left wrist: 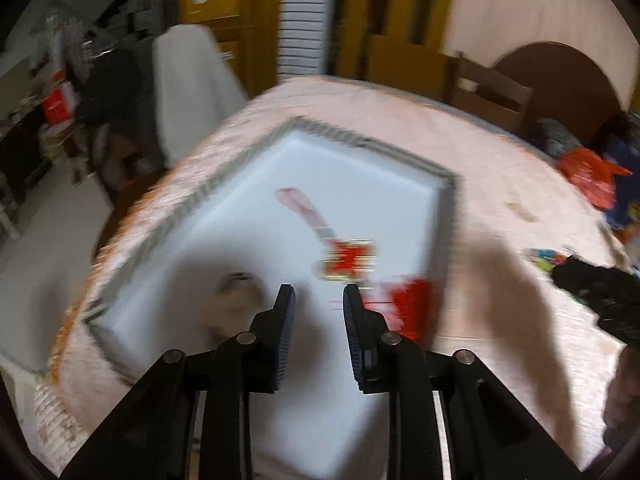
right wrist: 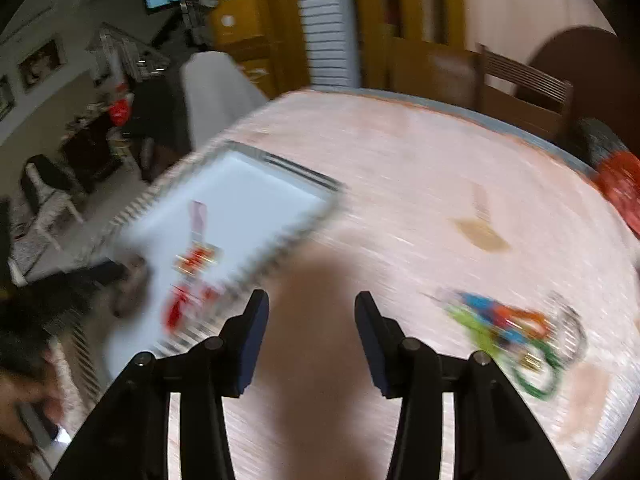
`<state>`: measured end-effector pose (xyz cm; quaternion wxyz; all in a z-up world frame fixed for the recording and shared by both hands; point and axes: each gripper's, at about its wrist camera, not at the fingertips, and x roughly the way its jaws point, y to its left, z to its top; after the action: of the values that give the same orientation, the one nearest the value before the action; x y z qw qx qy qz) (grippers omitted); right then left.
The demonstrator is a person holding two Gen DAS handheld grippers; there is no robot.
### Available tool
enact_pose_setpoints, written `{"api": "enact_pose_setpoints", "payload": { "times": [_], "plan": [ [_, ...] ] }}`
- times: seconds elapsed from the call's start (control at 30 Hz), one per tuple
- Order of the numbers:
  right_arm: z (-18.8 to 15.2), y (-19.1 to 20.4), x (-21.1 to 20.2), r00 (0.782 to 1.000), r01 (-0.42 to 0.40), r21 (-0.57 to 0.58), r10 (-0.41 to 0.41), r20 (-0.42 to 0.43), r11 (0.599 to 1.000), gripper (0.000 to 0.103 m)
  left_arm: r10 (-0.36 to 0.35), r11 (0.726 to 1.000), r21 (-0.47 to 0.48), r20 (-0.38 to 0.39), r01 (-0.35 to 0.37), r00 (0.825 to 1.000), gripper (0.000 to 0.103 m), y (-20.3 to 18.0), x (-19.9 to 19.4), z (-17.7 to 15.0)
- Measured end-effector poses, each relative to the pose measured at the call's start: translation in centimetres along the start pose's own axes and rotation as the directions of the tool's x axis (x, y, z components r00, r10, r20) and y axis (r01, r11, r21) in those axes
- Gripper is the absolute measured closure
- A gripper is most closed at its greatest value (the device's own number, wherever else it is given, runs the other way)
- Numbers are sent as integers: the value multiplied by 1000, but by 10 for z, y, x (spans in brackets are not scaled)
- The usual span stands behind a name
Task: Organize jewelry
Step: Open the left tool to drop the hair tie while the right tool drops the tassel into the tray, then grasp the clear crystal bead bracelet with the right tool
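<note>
Both views are blurred, so fine detail is lost. Your left gripper [left wrist: 319, 294] hangs over the near part of the white tray [left wrist: 248, 216], jaws parted with nothing between the pads. Just past its tips lies a red and gold piece [left wrist: 347, 261] on the tray floor, with a pink strip [left wrist: 304, 210] running away from it toward the far corner and a red tassel [left wrist: 412, 304] at the near right, by the tray wall. A small pale lump [left wrist: 236, 292] sits left of the left finger; you can't tell what it is.

Your right gripper [right wrist: 311, 302] is over bare tablecloth [right wrist: 400, 168], jaws wide apart and empty. The tray is off to its left, and the bunch of coloured bangles [right wrist: 516, 336] lies on the cloth to its right, near the right finger but apart from it.
</note>
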<state>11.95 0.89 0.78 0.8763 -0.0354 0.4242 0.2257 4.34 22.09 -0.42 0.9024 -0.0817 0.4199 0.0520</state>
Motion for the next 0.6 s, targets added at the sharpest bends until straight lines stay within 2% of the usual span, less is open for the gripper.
{"api": "enact_pose_setpoints", "payload": {
  "times": [0.07, 0.2, 0.33, 0.43, 0.6],
  "plan": [
    [-15, -31, -10, 999, 34, 22, -33, -15, 999, 56, -30, 999, 42, 19, 29, 999, 73, -27, -7, 0],
    [-47, -96, -36, 995, 103, 76, -101, -23, 992, 56, -94, 988, 127, 38, 88, 995, 57, -82, -9, -9],
    [-74, -157, -59, 985, 171, 170, -167, -36, 970, 56, -121, 975, 183, -28, 124, 992, 57, -125, 16, -23],
    [-80, -191, -68, 979, 202, 263, -200, -35, 943, 56, -127, 966, 222, -56, 136, 990, 57, -154, 34, -37],
    [-78, -214, -62, 978, 204, 279, -211, -6, 938, 56, -140, 962, 223, -85, 155, 987, 57, -171, 49, -55]
  ]
}}
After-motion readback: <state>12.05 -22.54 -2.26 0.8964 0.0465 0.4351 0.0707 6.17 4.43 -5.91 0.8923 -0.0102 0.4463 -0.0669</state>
